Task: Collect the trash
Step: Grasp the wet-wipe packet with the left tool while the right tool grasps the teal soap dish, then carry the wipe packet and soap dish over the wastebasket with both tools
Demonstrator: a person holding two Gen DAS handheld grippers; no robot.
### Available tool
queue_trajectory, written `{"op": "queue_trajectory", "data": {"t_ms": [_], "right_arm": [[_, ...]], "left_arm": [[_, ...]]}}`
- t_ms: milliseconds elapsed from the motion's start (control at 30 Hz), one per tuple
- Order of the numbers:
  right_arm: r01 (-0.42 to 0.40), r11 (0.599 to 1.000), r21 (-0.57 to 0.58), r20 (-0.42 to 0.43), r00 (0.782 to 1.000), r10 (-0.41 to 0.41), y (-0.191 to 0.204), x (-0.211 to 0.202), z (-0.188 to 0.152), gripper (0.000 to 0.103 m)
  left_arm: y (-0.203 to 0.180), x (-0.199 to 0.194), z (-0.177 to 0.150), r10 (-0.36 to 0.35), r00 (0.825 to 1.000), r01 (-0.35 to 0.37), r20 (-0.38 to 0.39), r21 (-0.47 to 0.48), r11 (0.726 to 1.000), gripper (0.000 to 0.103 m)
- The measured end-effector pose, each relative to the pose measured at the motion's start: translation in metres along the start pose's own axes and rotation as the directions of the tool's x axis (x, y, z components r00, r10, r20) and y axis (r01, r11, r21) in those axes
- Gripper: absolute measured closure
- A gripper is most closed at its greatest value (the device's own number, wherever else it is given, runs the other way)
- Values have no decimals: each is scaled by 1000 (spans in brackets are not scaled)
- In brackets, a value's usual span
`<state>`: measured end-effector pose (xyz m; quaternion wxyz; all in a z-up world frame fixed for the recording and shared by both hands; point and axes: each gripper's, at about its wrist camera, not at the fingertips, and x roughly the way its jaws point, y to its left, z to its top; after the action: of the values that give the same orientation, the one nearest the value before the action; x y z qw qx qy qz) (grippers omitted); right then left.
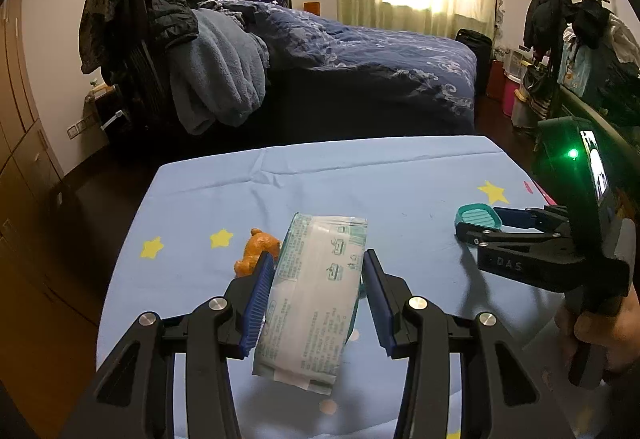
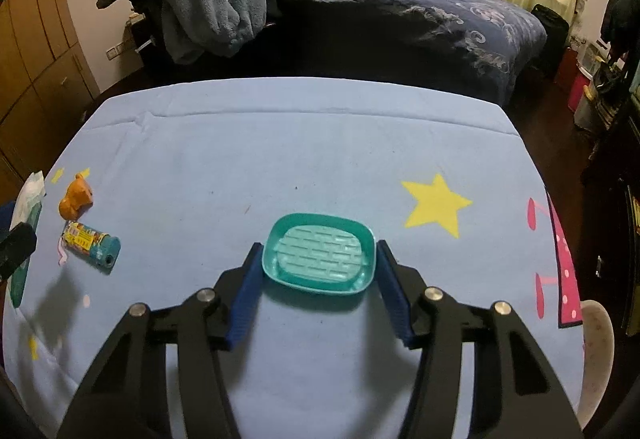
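Note:
A white and teal pack of wet wipes (image 1: pixel 316 299) hangs tilted above the blue tablecloth (image 1: pixel 360 183), and my left gripper (image 1: pixel 317 255) is shut on it, one blue pad against each long side. In the right wrist view a teal soap dish (image 2: pixel 320 255) lies flat on the cloth between the fingertips of my right gripper (image 2: pixel 319 245), whose pads touch its two short sides. The left wrist view shows that same right gripper (image 1: pixel 476 227) at the right, held by a hand (image 1: pixel 600 323), with the soap dish (image 1: pixel 478 217) at its tips.
An orange bear figure (image 2: pixel 76 201) and a small colourful printed tube (image 2: pixel 90 245) lie at the left of the cloth. A bed with a dark blue quilt (image 1: pixel 380 51) stands beyond the table's far edge. A white chair back (image 2: pixel 596 351) is at the right edge.

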<state>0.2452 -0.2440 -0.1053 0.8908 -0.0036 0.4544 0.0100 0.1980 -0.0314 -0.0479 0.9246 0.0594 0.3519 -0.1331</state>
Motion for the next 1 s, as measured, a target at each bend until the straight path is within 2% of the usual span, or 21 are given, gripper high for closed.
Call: {"op": "queue_trajectory", "data": {"t_ms": [300, 567, 867, 1000], "right_arm": [[-32, 999, 10, 25, 999, 32, -13, -32, -22, 48], [-65, 997, 51, 43, 997, 63, -41, -70, -62, 48], [-41, 991, 126, 102, 994, 28, -91, -119, -108, 48], [-17, 983, 184, 129, 992, -7, -119, -139, -129, 48]], "left_arm": [[-21, -10, -3, -22, 1000, 22, 13, 10, 1000, 57], [-59, -20, -7, -47, 999, 46, 22, 46, 998, 57], [-121, -26, -5, -130, 991, 126, 27, 114, 985, 57], [-159, -26, -2, -192, 981, 186, 23, 155, 970, 57]]}}
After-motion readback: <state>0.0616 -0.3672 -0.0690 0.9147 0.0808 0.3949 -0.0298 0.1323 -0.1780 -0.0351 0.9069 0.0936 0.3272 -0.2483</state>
